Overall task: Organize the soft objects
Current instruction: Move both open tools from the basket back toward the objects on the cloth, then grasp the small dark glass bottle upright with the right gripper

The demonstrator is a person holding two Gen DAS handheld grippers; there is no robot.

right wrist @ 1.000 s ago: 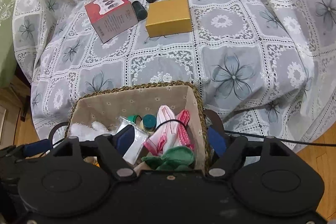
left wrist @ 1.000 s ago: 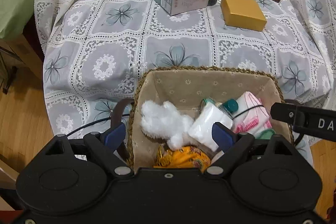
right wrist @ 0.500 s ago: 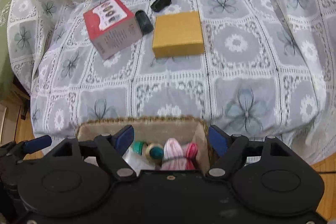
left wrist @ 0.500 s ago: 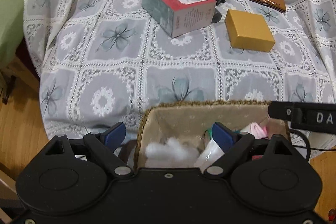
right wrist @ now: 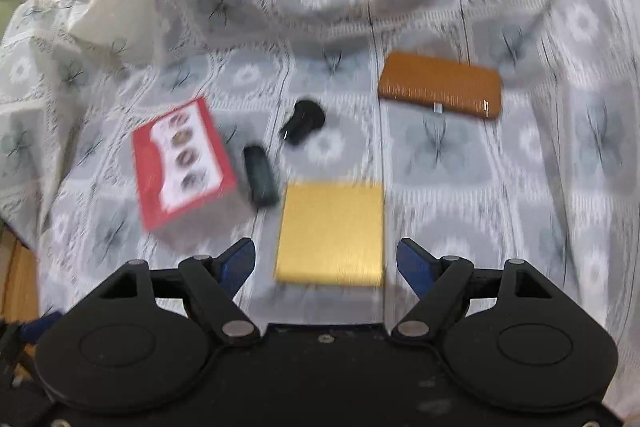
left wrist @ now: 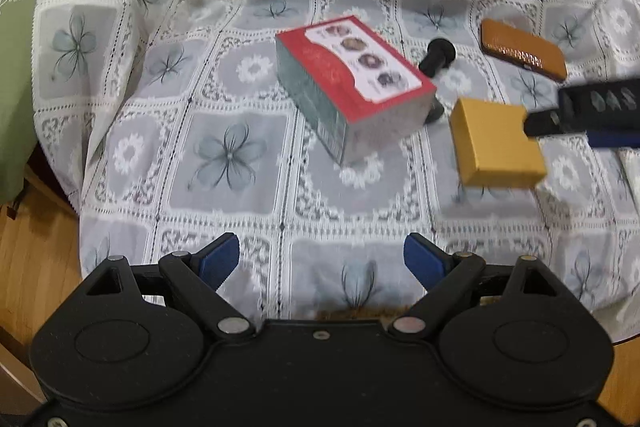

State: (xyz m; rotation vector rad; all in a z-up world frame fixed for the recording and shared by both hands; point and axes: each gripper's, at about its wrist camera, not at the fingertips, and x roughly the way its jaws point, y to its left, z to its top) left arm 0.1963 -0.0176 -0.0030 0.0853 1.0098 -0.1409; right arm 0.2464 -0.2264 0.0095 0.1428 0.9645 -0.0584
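Right gripper (right wrist: 326,259) open, empty, above yellow box (right wrist: 331,233).

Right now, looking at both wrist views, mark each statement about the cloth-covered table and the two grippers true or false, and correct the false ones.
1. The right gripper holds nothing. True.
2. The gold box stands on top of the red box. False: they lie apart on the floral tablecloth.
3. The brown case lies farther back than the gold box. True.
4. The left gripper is shut on a toy. False: its jaws are open and empty.
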